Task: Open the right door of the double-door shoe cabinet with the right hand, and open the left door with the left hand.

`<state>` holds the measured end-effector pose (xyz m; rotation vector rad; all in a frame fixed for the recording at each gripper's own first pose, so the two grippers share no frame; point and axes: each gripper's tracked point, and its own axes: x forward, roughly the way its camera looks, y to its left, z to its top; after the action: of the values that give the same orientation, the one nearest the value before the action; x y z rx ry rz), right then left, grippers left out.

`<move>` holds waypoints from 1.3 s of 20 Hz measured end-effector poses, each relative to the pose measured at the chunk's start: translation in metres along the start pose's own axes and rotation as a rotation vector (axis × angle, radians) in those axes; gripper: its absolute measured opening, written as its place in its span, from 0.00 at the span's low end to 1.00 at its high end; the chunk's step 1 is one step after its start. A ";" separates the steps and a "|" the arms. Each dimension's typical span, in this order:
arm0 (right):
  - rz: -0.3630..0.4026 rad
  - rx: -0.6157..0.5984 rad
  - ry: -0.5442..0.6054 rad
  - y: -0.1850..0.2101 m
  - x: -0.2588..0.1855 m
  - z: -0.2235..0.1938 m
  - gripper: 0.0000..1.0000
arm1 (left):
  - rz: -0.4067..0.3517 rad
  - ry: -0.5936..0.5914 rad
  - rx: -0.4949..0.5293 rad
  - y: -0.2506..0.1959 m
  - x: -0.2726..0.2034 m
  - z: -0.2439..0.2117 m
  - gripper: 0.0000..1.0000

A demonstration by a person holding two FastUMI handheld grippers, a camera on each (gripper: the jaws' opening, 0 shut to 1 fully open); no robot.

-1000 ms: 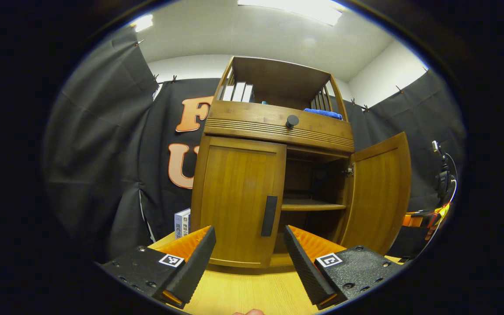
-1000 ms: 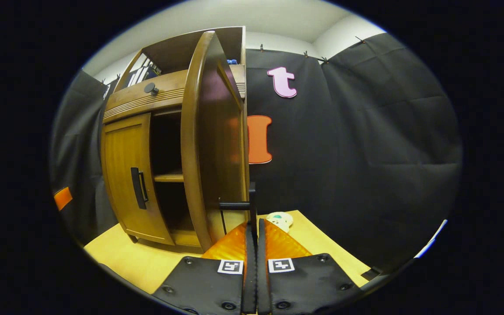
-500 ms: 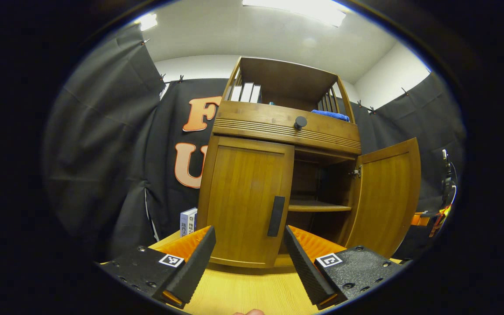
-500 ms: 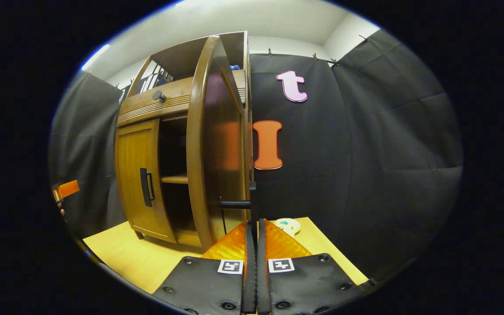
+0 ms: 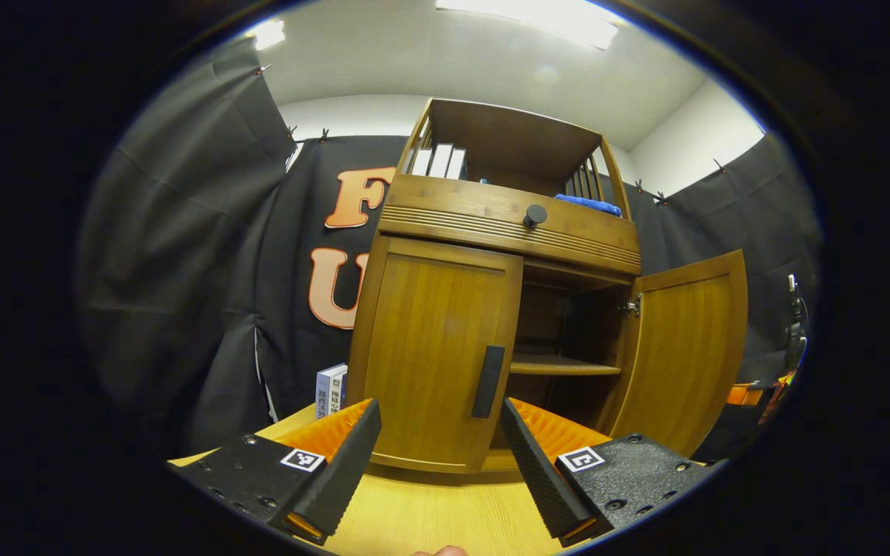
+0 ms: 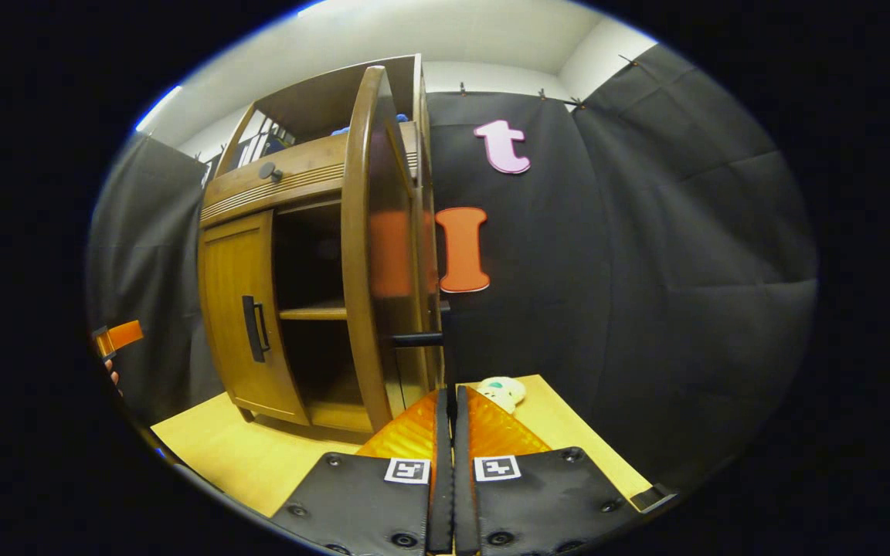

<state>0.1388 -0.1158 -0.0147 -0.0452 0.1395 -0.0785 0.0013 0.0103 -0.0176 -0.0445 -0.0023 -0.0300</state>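
Observation:
The wooden shoe cabinet [image 5: 507, 216] stands on the table. Its left door [image 5: 433, 340] is closed, and a black handle [image 5: 489, 381] runs along that door's inner edge. My left gripper [image 5: 439, 408] is open, a short way in front of the door, with the handle showing between its fingers. The right door [image 5: 684, 347] stands wide open, and an inner shelf [image 5: 561, 368] shows behind it. In the right gripper view the right door [image 6: 368, 232] is edge-on. My right gripper [image 6: 449, 398] is shut on the right door's black handle [image 6: 445, 344].
A drawer with a round black knob [image 5: 535, 215] sits above the doors. Books [image 5: 437, 160] and a blue cloth [image 5: 588, 204] lie on the top shelf. A small box [image 5: 331, 390] stands left of the cabinet. A pale round object [image 6: 501, 390] lies on the table [image 6: 252, 455].
The right door has swung wider open with my right gripper on its handle. The cabinet has drifted slightly right in the left gripper view. My left gripper stays open.

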 end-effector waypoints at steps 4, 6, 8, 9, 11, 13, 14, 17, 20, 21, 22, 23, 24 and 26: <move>-0.041 0.009 -0.004 -0.008 -0.024 -0.001 0.08 | -0.024 0.021 -0.011 -0.007 0.008 -0.006 0.96; -0.054 -0.001 -0.003 -0.008 -0.035 -0.001 0.00 | -0.034 0.029 -0.005 -0.011 0.013 -0.008 0.92; -0.056 -0.008 0.000 0.001 -0.044 0.002 0.08 | -0.037 0.024 0.011 -0.010 0.018 -0.006 0.95; -0.053 -0.009 0.002 0.008 -0.048 0.004 0.08 | -0.040 0.019 0.015 -0.012 0.020 -0.005 0.95; -0.031 0.002 0.003 0.027 -0.056 0.006 0.01 | -0.043 0.009 0.012 -0.014 0.026 -0.004 0.95; -0.005 0.007 -0.017 0.054 -0.065 0.010 0.08 | -0.044 0.003 0.010 -0.015 0.032 -0.006 0.95; 0.004 -0.005 -0.024 0.067 -0.066 0.011 0.08 | -0.046 0.003 0.012 -0.017 0.036 -0.005 0.95; 0.068 -0.021 -0.025 0.109 -0.058 0.013 0.08 | -0.057 0.000 0.016 -0.021 0.042 -0.007 0.95; 0.102 -0.041 -0.014 0.130 -0.053 0.011 0.08 | -0.073 -0.004 0.018 -0.028 0.051 -0.008 0.95; 0.107 -0.046 -0.013 0.133 -0.050 0.011 0.08 | -0.078 -0.007 0.019 -0.030 0.054 -0.006 0.95; 0.113 -0.046 -0.013 0.137 -0.046 0.011 0.08 | -0.084 -0.009 0.021 -0.032 0.056 -0.007 0.95; 0.120 -0.041 -0.010 0.141 -0.043 0.011 0.08 | -0.086 -0.013 0.025 -0.034 0.057 -0.006 0.92; 0.119 -0.040 -0.009 0.143 -0.042 0.011 0.08 | -0.089 -0.014 0.029 -0.035 0.059 -0.005 0.95; 0.095 -0.045 -0.020 0.140 -0.036 0.014 0.08 | -0.104 -0.015 0.028 -0.039 0.062 -0.007 0.92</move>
<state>0.1158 0.0275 -0.0028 -0.0843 0.1237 0.0203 0.0624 -0.0312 -0.0223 -0.0165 -0.0196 -0.1335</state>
